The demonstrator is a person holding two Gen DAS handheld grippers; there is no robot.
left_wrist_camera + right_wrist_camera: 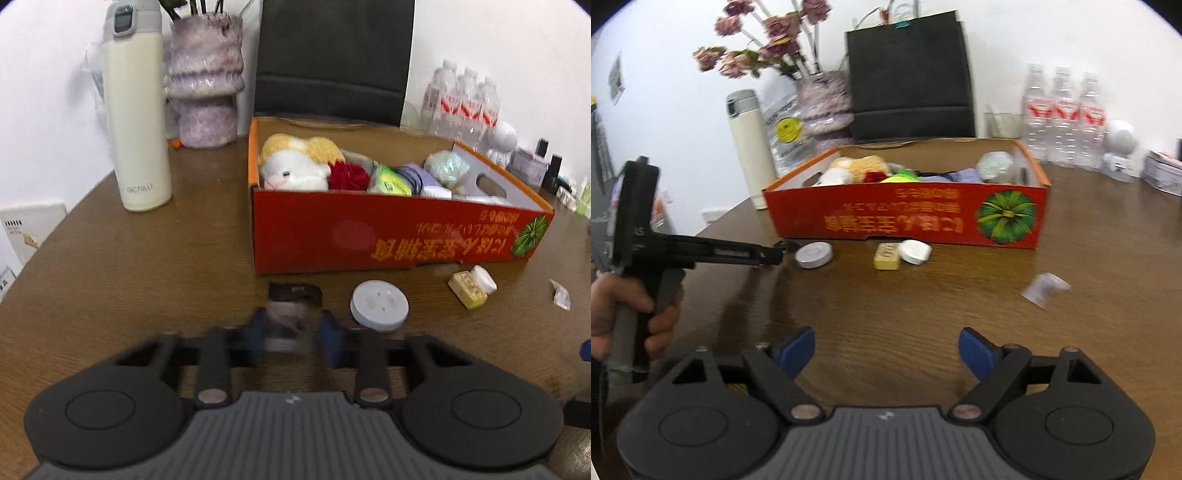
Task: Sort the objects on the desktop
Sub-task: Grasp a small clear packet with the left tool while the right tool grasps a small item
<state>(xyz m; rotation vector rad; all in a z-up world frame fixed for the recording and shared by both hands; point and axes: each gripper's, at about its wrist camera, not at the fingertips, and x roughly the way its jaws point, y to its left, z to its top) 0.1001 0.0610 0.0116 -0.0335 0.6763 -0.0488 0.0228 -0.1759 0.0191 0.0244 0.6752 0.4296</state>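
A red cardboard box (369, 236) (905, 218) on the brown table holds a plush toy (295, 166), a red flower and several small items. My left gripper (290, 328) is shut on a small clear packet (286, 325) with dark contents, just above the table in front of the box. A dark strip (293, 291), a round grey tin (379, 304) (813, 254), a yellow block (467, 290) (886, 256) and a white cap (485, 278) (915, 252) lie before the box. A small white packet (1045, 288) (560, 293) lies to the right. My right gripper (886, 350) is open and empty over bare table.
A cream thermos (136, 110) and a purple vase (205, 81) stand at the back left. A black bag (910, 77) stands behind the box. Water bottles (1063, 114) and a white camera (1119, 151) stand at the back right. The left gripper's handle (639, 258) shows at left.
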